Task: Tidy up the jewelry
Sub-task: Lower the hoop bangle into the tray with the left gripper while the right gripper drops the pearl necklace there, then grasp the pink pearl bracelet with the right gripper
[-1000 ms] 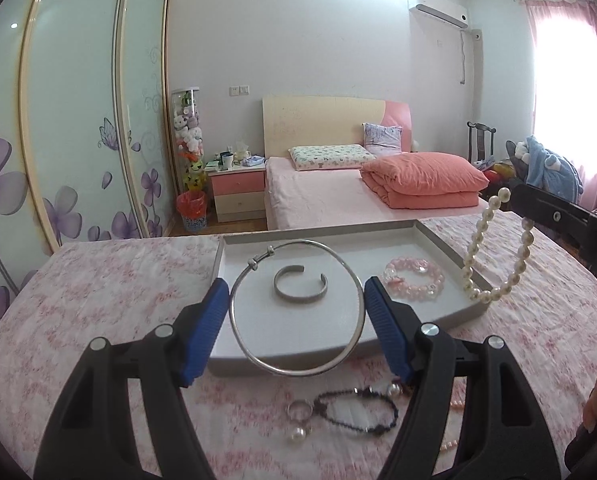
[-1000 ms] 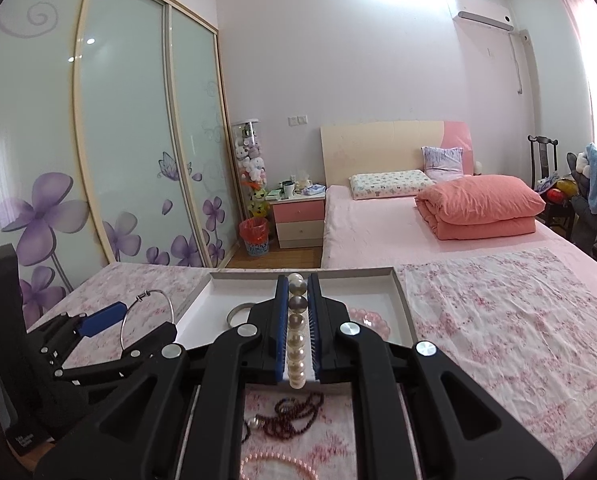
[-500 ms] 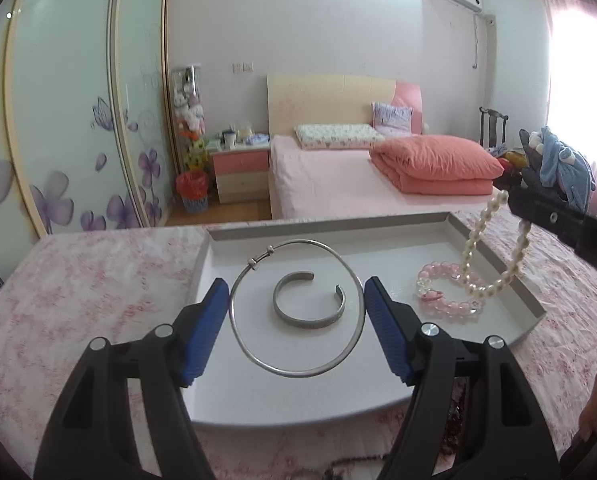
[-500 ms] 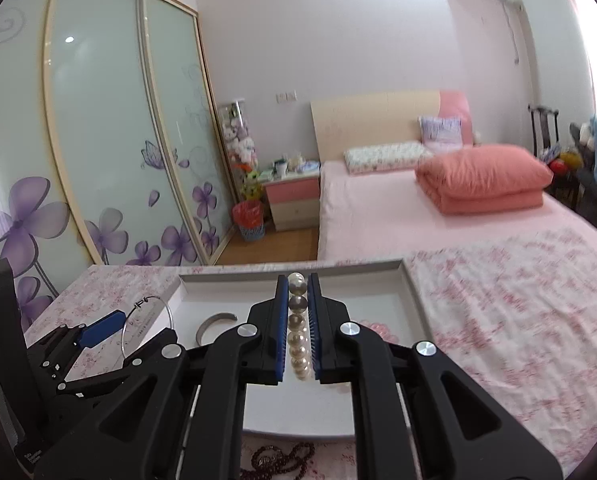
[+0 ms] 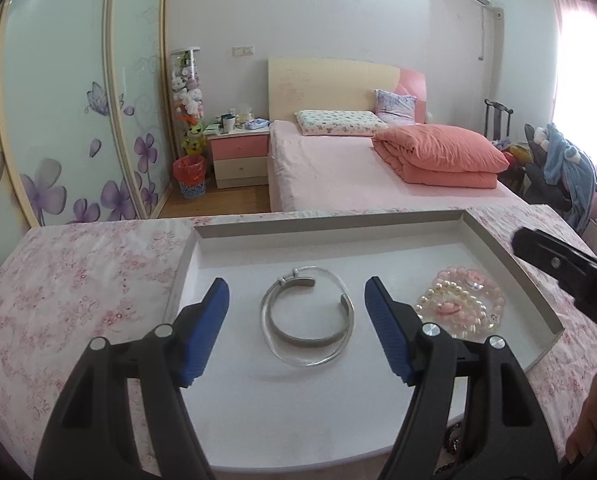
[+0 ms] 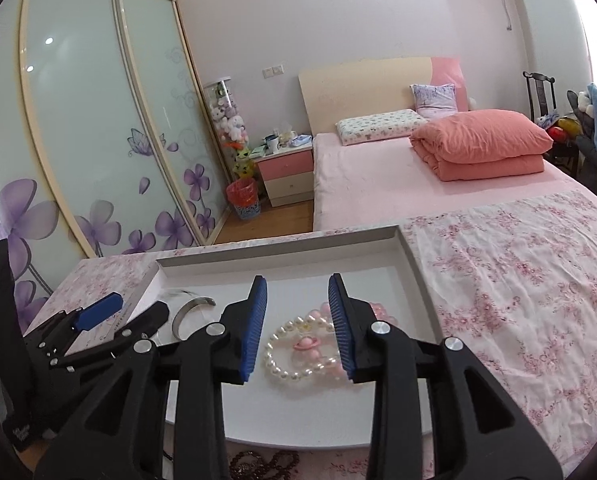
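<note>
- My left wrist camera looks forward and down along its fingers, close over the white tray [image 5: 536,292].
- My right wrist camera sits just beside it, angled likewise.
- Both share the tray [image 6: 412,264], pearl bracelet [image 5: 444,304] [image 6: 298,356], and bed [image 5: 338,168] [image 6: 378,168] beyond.

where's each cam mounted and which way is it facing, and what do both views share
Left wrist: on the left gripper, looking forward and down at the tray; its open blue fingers, a bit of hand at right.
Right wrist: on the right gripper, facing the same way from further right; its open fingers over the pearl bracelet.
Shared: tray, silver bangle, pearl bracelet, bed, each other's gripper.
</note>
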Demonstrator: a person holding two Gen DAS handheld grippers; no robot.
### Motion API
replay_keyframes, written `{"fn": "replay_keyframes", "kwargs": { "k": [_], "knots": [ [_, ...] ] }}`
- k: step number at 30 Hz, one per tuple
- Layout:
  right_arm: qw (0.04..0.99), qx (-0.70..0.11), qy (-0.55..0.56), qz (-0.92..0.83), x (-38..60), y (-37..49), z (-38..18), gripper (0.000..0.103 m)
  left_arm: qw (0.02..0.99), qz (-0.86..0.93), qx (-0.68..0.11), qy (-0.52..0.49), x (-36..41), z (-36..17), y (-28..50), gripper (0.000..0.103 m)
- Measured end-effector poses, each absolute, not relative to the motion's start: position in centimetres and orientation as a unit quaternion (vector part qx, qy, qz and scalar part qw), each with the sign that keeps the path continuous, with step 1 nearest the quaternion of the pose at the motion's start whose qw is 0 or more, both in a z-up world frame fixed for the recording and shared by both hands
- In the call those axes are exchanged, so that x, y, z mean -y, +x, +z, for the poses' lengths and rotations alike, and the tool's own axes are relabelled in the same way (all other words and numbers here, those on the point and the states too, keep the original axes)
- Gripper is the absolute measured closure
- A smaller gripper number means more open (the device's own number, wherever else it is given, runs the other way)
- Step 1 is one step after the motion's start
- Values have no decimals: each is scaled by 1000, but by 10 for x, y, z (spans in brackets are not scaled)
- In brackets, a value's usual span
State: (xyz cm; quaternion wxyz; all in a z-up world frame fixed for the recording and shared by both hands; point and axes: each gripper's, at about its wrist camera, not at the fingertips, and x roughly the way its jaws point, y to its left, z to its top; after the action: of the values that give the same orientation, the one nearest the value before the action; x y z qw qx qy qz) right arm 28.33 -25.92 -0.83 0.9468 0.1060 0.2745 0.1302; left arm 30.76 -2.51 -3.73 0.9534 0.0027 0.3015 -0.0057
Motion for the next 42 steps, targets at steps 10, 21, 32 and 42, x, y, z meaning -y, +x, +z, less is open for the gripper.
{"fn": "replay_keyframes", "kwargs": {
  "k": [10,21,32,42],
  "knots": [
    [948,-271,103,129,261,274,-4,69,955,17,-297,-8,11,-28,298,34],
    [947,-277,84,140,259,237,-3,69,956,21,-293,-9,-8,-17,246,32],
    [925,-345,44,152,261,201,-28,69,944,-6,-329,-6,-23,-34,180,25],
    [887,-419,-11,194,248,167,-65,71,922,-45,-385,6,-20,-61,157,21]
  ]
}}
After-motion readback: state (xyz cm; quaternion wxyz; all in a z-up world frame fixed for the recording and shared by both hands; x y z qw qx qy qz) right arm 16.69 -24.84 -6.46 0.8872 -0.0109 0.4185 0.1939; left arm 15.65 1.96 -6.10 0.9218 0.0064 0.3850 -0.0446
